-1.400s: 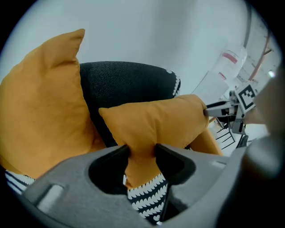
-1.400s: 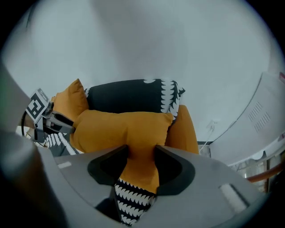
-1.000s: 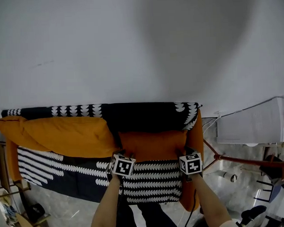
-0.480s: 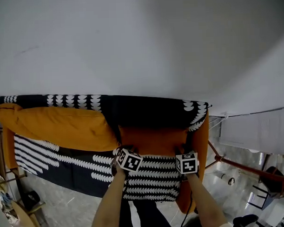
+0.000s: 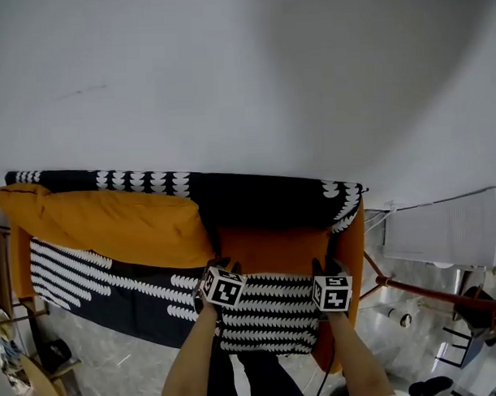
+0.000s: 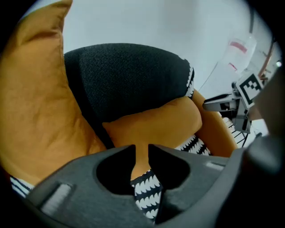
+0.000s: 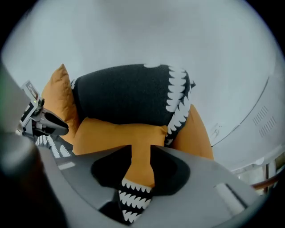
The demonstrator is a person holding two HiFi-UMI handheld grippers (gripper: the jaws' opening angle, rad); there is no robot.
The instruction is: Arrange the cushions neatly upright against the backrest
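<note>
Left gripper (image 6: pixel 141 150), jaws just easing apart, and right gripper (image 7: pixel 141 153), jaws just closing, each pinch the small orange cushion (image 5: pixel 270 251). A large orange cushion (image 5: pixel 111 230) lies just beside it.

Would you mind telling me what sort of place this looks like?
Probably a living-room corner: a sofa with orange cushions stands against a plain white wall on a marble-like floor.

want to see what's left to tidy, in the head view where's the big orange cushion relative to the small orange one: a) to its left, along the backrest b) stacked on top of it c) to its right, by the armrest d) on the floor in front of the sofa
a: the big orange cushion lies along the backrest, directly left of the small orange cushion.
</note>
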